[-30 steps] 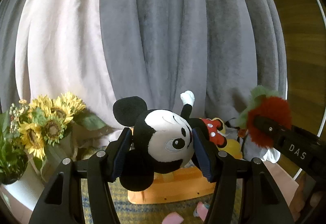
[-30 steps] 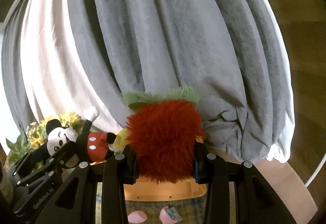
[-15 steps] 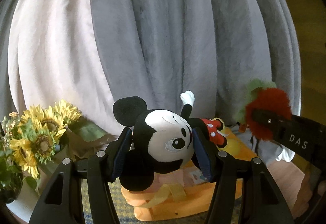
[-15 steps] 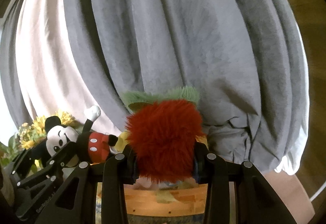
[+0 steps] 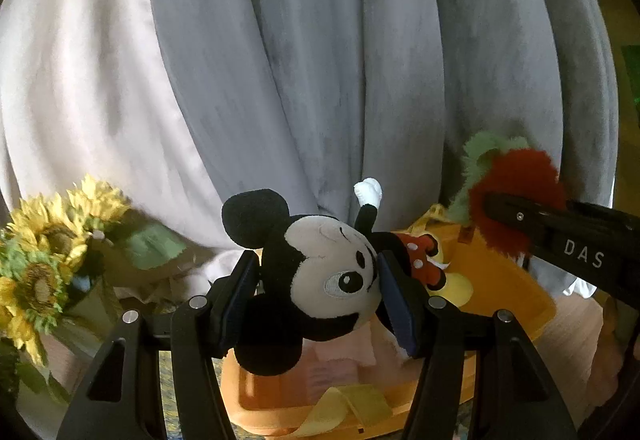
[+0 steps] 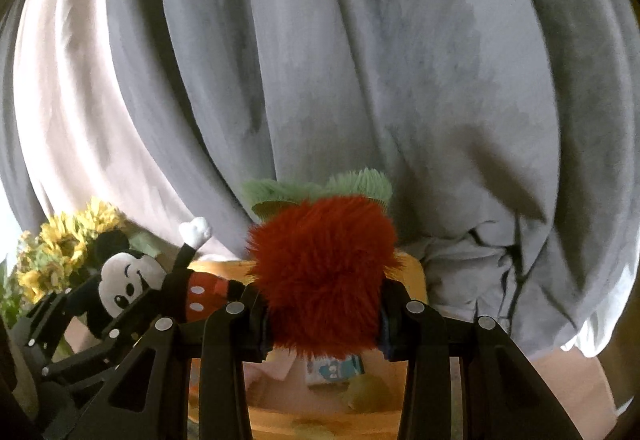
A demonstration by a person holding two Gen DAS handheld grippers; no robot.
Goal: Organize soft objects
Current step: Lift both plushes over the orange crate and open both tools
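Note:
My left gripper is shut on the head of a Mickey Mouse plush and holds it in the air over an orange storage bin. My right gripper is shut on a furry red strawberry plush with green leaves, also above the bin. The Mickey plush shows at the left of the right wrist view. The strawberry and right gripper show at the right of the left wrist view. The bin holds pink and pale soft items.
A grey and white curtain hangs close behind the bin. A bunch of sunflowers stands at the left. A plaid cloth lies under the bin, and wooden floor shows at the far right.
Both grippers have moved forward and over the orange bin with their plush toys; the bin's inside has come into view beneath them. The sunflowers slid left.

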